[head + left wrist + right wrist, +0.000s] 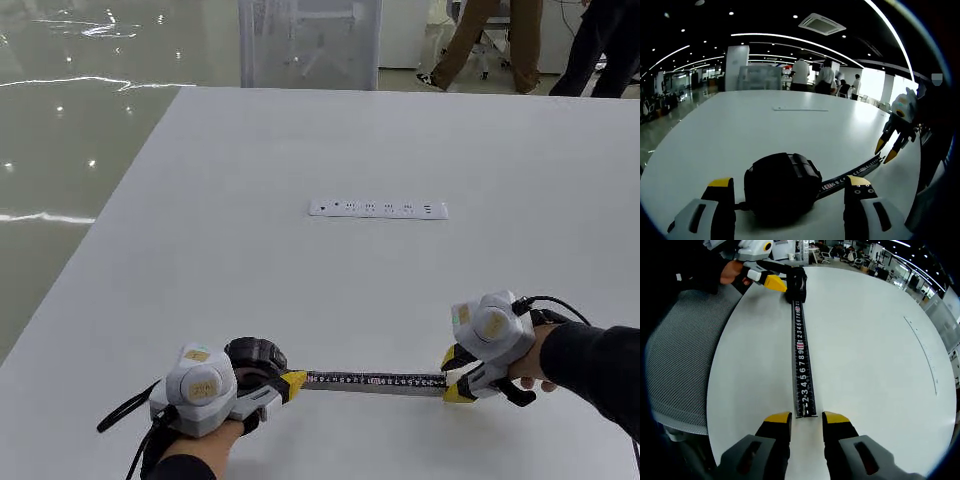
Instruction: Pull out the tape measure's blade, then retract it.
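Observation:
The black tape measure case (782,185) lies flat on the white table (330,290), between the jaws of my left gripper (788,182). A sliver of table shows on each side of the case, so the jaws are open around it. In the head view the case (255,358) sits just ahead of the left gripper (275,380). The blade (375,380) lies pulled out flat on the table toward my right gripper (455,378). The blade's end (805,410) rests between the right gripper's (806,417) yellow fingertips (778,417), which stand a little wider than the blade.
A white power strip (378,209) lies mid-table beyond the blade. A mesh chair back (310,40) stands at the far table edge, and people stand behind it at the right. The table's left edge drops to a glossy floor.

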`<state>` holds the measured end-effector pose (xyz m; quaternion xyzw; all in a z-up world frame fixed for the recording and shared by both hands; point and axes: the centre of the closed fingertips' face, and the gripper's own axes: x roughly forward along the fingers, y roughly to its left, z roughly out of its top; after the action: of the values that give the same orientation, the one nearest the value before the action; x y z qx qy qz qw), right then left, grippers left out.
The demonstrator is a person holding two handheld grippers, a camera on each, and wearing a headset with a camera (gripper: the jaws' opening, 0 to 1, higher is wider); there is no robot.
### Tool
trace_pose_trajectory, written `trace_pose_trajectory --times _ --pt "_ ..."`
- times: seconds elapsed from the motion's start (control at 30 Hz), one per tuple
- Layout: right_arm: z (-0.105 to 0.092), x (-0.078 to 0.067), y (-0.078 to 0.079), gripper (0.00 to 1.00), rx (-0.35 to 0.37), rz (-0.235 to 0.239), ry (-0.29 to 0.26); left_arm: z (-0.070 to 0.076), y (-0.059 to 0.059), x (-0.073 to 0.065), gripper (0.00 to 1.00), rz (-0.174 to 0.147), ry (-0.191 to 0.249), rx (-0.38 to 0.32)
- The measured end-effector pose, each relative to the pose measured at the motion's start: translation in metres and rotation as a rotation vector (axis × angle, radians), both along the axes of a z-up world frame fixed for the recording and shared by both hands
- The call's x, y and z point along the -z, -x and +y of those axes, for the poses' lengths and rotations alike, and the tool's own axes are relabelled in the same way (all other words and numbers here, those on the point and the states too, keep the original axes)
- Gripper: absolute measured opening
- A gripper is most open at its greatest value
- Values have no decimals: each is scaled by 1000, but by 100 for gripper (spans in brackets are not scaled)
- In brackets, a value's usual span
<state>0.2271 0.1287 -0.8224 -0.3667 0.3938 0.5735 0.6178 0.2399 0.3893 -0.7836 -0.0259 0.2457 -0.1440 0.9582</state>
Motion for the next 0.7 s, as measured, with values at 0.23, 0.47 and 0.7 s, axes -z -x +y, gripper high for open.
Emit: trace_pose_trajectory --times 0.23,0.47,0.7 --pt "2 3 1 14 -20 -10 13 -2 1 1 83 3 -5 3" --pt "4 5 1 13 -37 1 46 0 -1 4 78 23 17 -31" --pt "3 5 2 12 -7 13 92 6 -5 5 66 47 23 -84"
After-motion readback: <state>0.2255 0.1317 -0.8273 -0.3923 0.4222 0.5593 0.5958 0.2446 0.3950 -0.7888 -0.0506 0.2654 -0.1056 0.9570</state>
